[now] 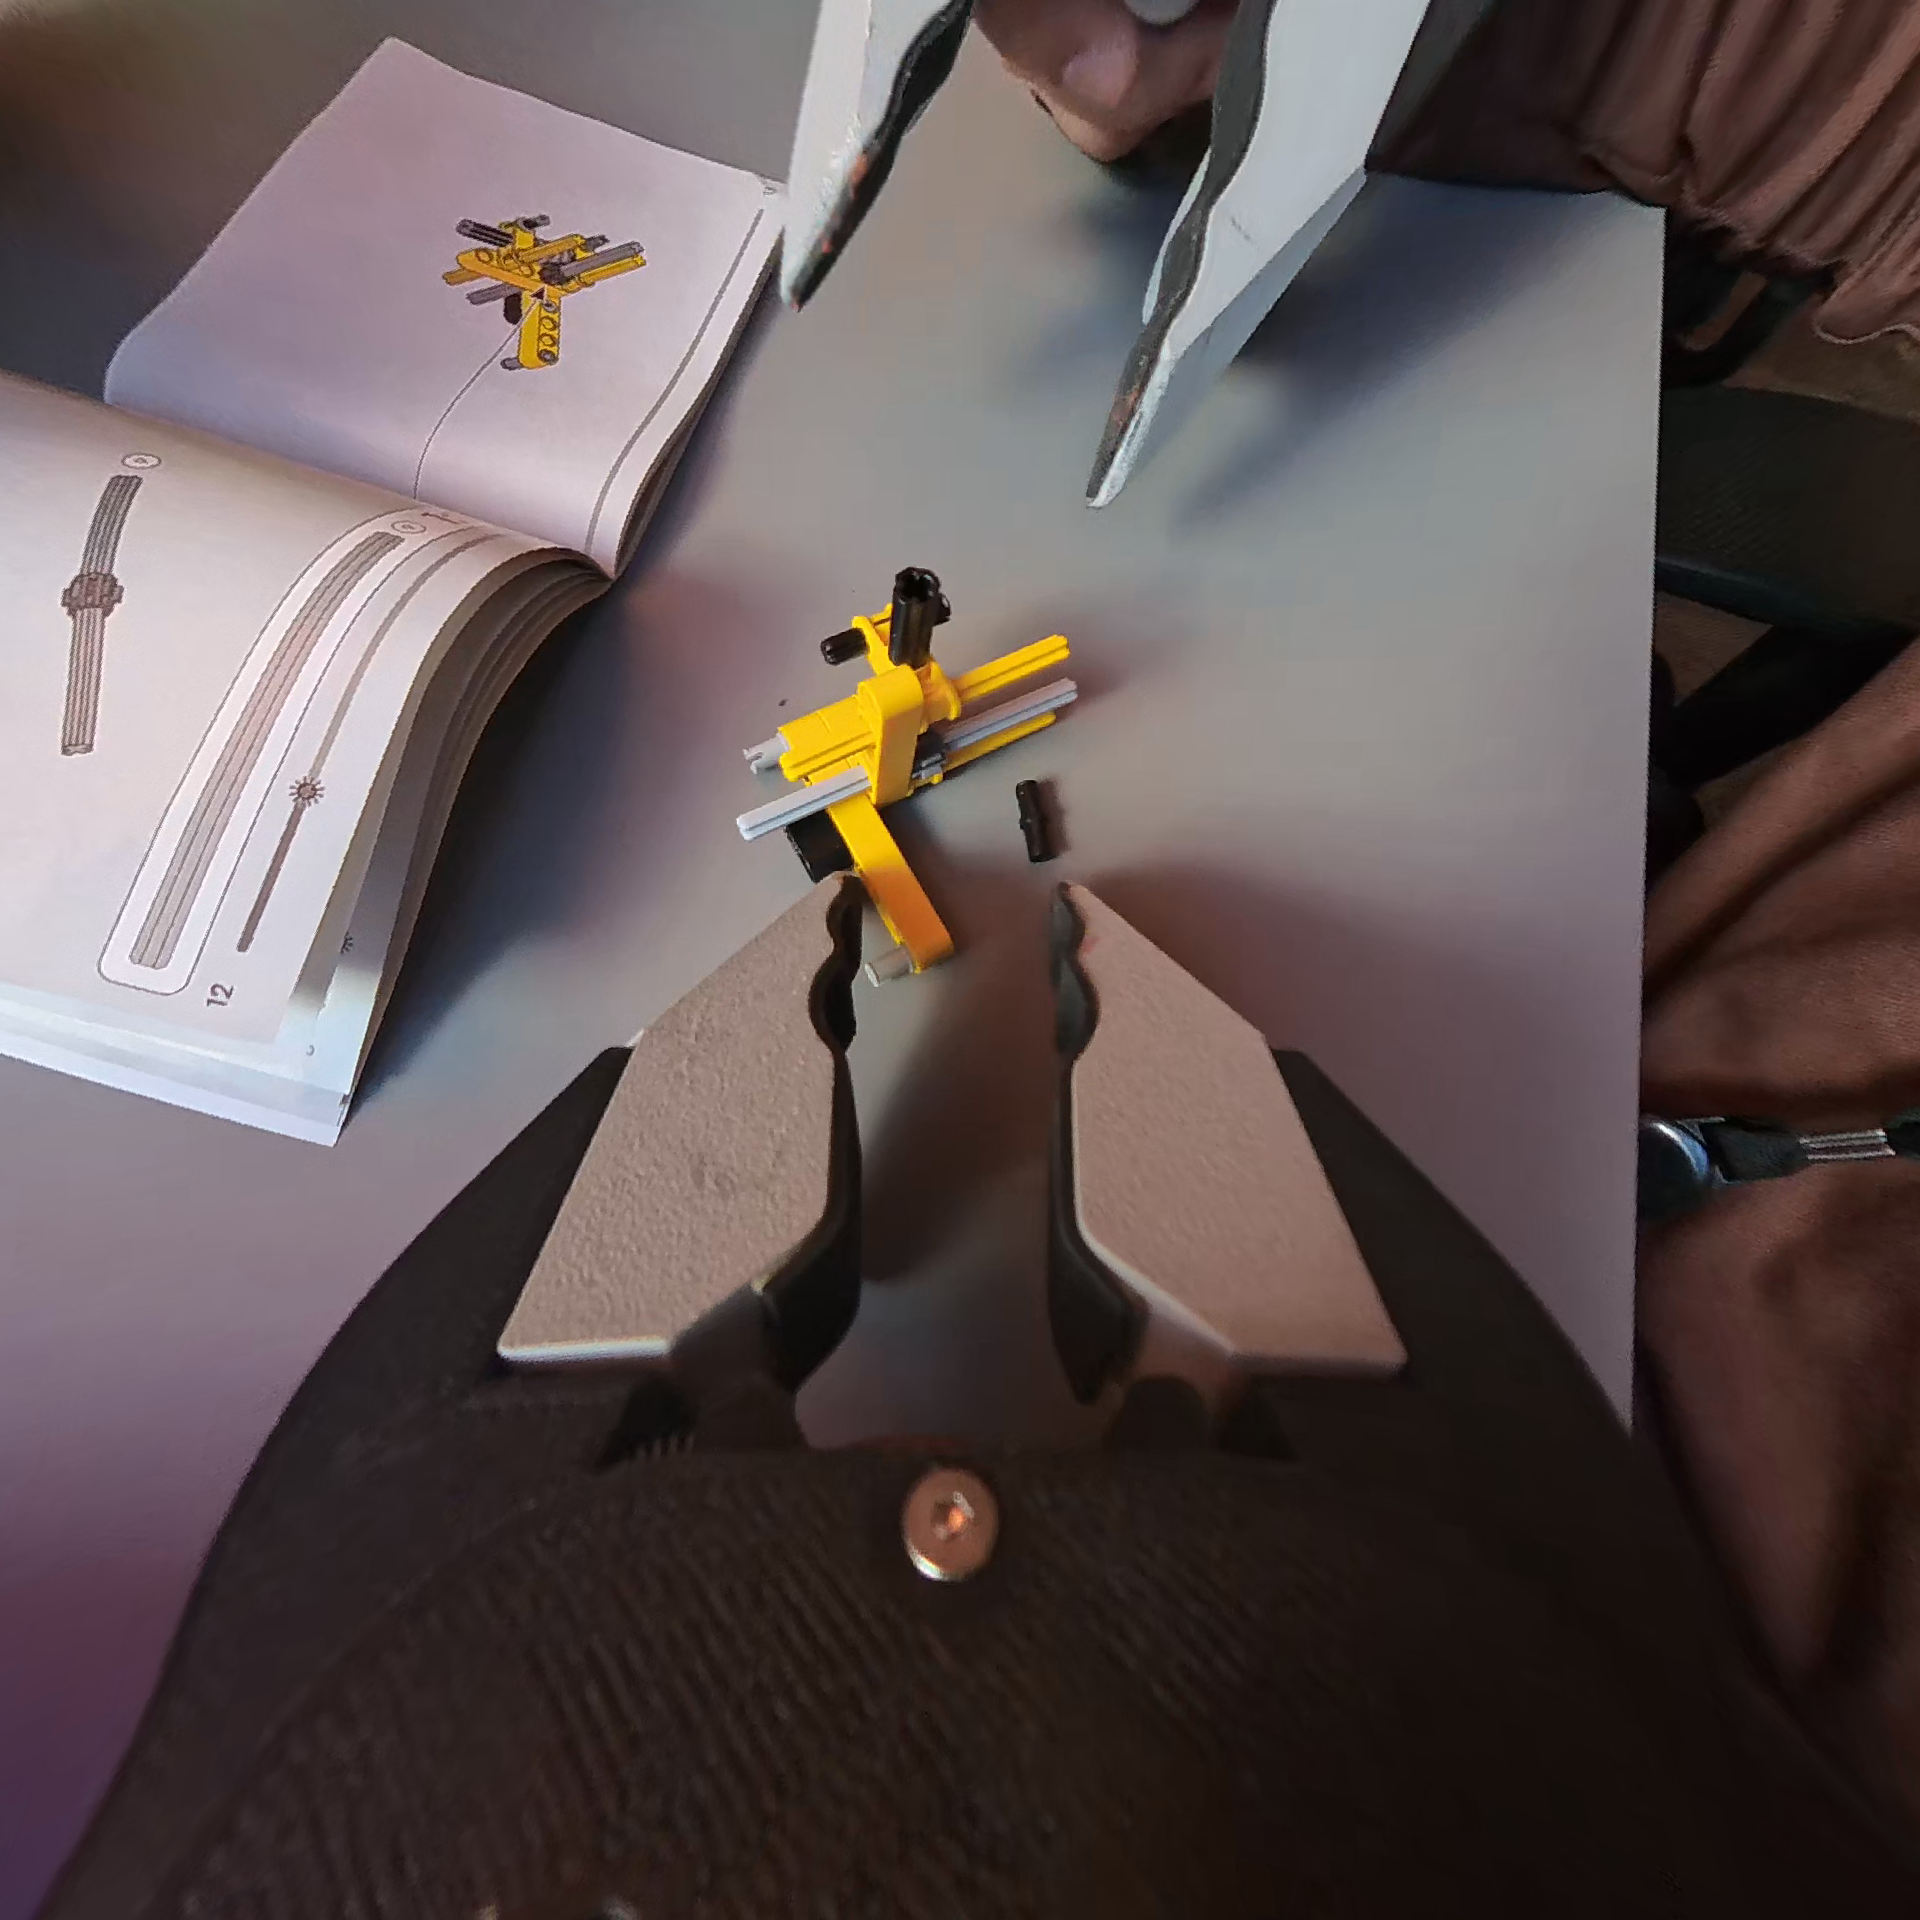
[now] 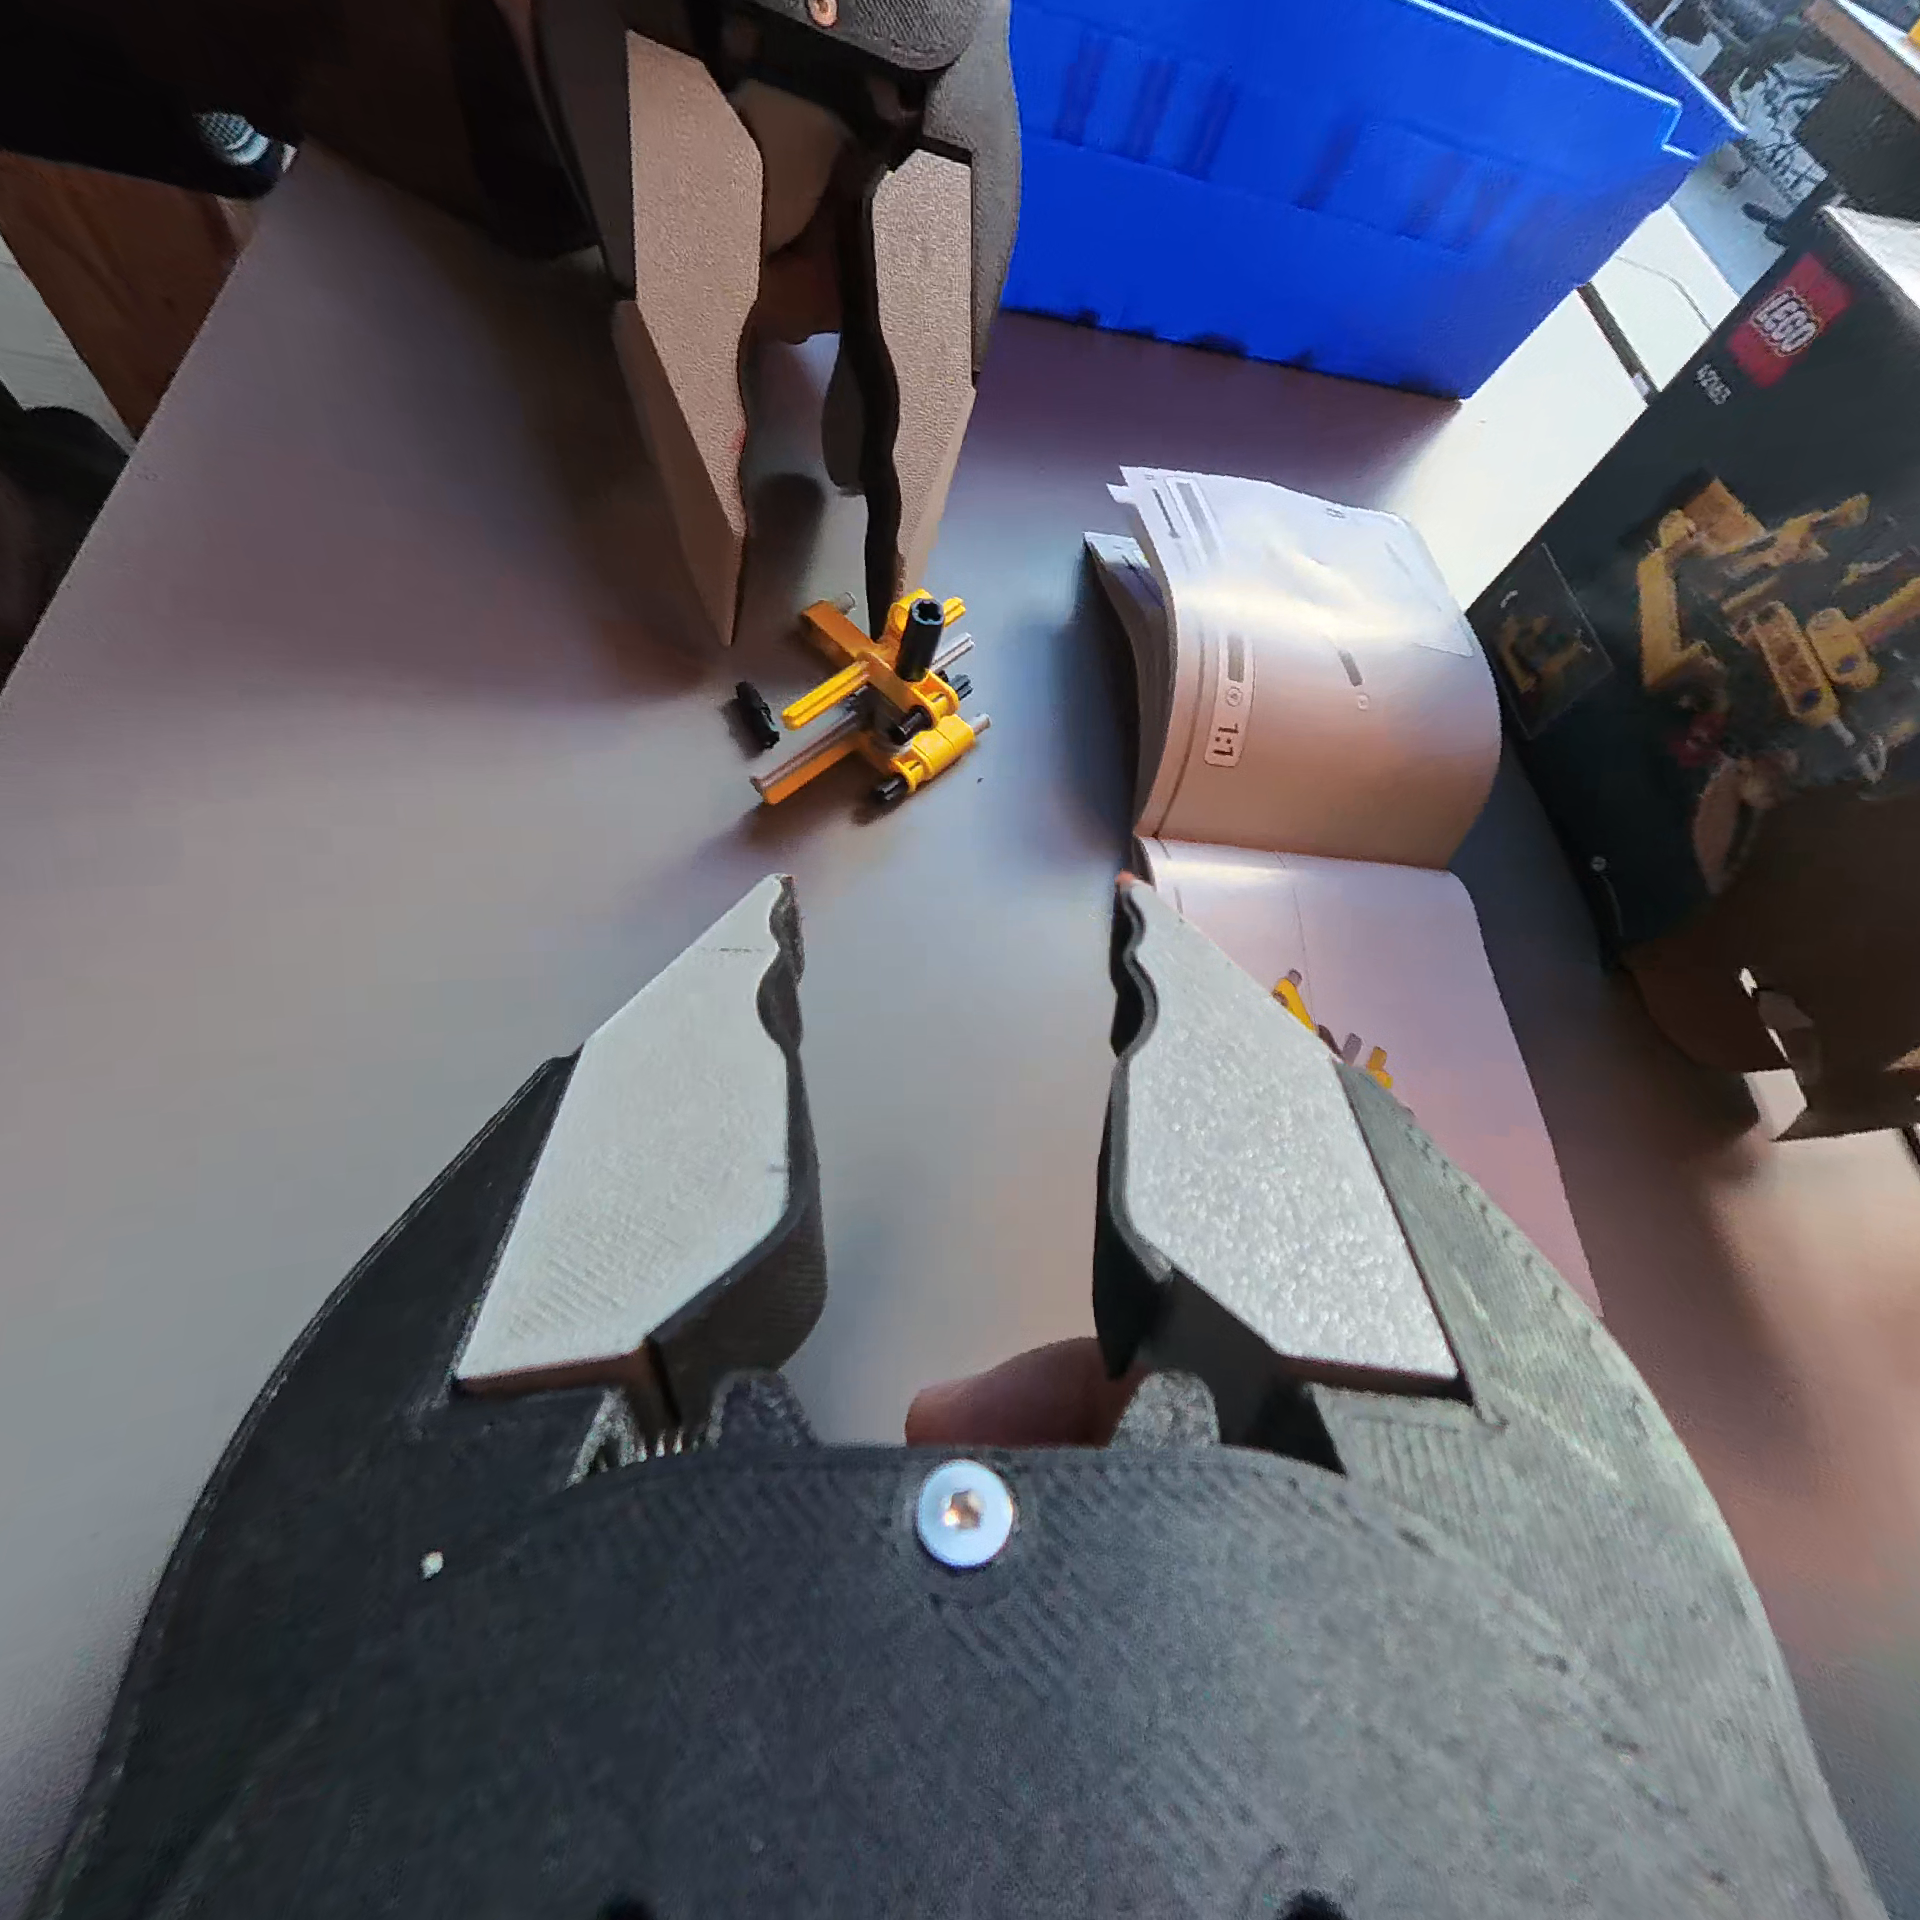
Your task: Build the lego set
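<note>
We see yellow brick assembly [image 1: 902, 740] resting part-built on tabletop [image 1: 1351, 727] | loose black pin [image 1: 1037, 821] just beside it, unfitted | left hand-held gripper [image 1: 956, 896] released, near assembly | right hand-held gripper [image 2: 954, 894] released, holding nothing | open instruction booklet [image 1: 343, 540] beside assembly

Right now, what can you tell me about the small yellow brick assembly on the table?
The yellow brick assembly looks plastic: yellow beams crossed by grey rods, with black pins, one standing upright on top. It lies on the grey table, a loose black pin beside it. The left gripper hovers open at its long yellow arm, not gripping it.
</note>
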Demonstrator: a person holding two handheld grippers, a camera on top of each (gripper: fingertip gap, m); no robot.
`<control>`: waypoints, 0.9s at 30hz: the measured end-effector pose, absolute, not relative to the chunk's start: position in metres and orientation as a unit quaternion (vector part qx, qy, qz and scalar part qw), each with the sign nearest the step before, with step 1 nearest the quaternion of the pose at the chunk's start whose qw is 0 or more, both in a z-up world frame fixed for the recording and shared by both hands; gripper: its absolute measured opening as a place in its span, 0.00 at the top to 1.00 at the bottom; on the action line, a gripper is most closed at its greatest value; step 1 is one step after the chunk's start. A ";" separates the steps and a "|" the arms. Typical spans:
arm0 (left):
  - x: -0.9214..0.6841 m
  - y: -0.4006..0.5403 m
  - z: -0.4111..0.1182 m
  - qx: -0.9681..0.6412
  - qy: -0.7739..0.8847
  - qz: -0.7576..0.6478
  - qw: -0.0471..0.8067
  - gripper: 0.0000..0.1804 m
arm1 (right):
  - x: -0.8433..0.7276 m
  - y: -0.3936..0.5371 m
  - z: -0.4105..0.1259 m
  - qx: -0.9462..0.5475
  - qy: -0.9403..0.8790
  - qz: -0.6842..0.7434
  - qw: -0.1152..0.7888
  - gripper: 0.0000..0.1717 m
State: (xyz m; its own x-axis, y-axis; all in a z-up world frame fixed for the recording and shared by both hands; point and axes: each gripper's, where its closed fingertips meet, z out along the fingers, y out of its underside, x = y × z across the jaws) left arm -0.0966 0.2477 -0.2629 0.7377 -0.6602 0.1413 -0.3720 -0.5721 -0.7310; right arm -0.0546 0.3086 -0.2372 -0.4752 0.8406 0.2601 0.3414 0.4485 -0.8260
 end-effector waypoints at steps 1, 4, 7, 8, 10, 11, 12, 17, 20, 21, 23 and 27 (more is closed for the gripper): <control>-0.097 0.248 -0.263 -0.863 0.298 -0.205 0.353 0.81 | -0.055 0.309 -0.237 -0.380 -0.778 0.363 0.345 0.67; -0.097 0.248 -0.263 -0.863 0.299 -0.204 0.353 0.81 | -0.054 0.310 -0.233 -0.383 -0.770 0.373 0.348 0.68; -0.097 0.248 -0.263 -0.862 0.300 -0.204 0.354 0.81 | -0.053 0.312 -0.233 -0.387 -0.767 0.376 0.346 0.68; -0.097 0.248 -0.262 -0.862 0.299 -0.204 0.355 0.81 | -0.052 0.314 -0.233 -0.389 -0.767 0.375 0.346 0.68; -0.097 0.248 -0.262 -0.862 0.299 -0.204 0.356 0.81 | -0.051 0.318 -0.233 -0.392 -0.766 0.371 0.349 0.69; -0.097 0.248 -0.262 -0.862 0.299 -0.204 0.356 0.81 | -0.051 0.319 -0.233 -0.393 -0.765 0.370 0.350 0.69; -0.097 0.248 -0.262 -0.861 0.299 -0.204 0.356 0.81 | -0.050 0.320 -0.233 -0.395 -0.765 0.370 0.349 0.69; -0.097 0.248 -0.262 -0.861 0.298 -0.205 0.357 0.81 | -0.045 0.320 -0.237 -0.396 -0.771 0.368 0.337 0.72; -0.097 0.248 -0.262 -0.861 0.298 -0.204 0.357 0.81 | -0.044 0.317 -0.238 -0.393 -0.775 0.368 0.330 0.72; -0.097 0.248 -0.262 -0.862 0.299 -0.204 0.356 0.81 | -0.044 0.316 -0.239 -0.392 -0.777 0.367 0.327 0.72; -0.097 0.248 -0.262 -0.862 0.299 -0.204 0.356 0.81 | -0.044 0.315 -0.240 -0.390 -0.781 0.363 0.327 0.72; -0.097 0.248 -0.262 -0.862 0.298 -0.205 0.355 0.81 | -0.043 0.314 -0.240 -0.389 -0.782 0.362 0.327 0.72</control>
State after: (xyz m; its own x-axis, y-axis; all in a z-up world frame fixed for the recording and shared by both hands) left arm -0.0970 0.2478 -0.2624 0.7384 -0.6592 0.1419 -0.3682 -0.5704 -0.7342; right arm -0.0434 0.3143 -0.2405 -0.4836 0.8444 0.2305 0.3704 0.4360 -0.8202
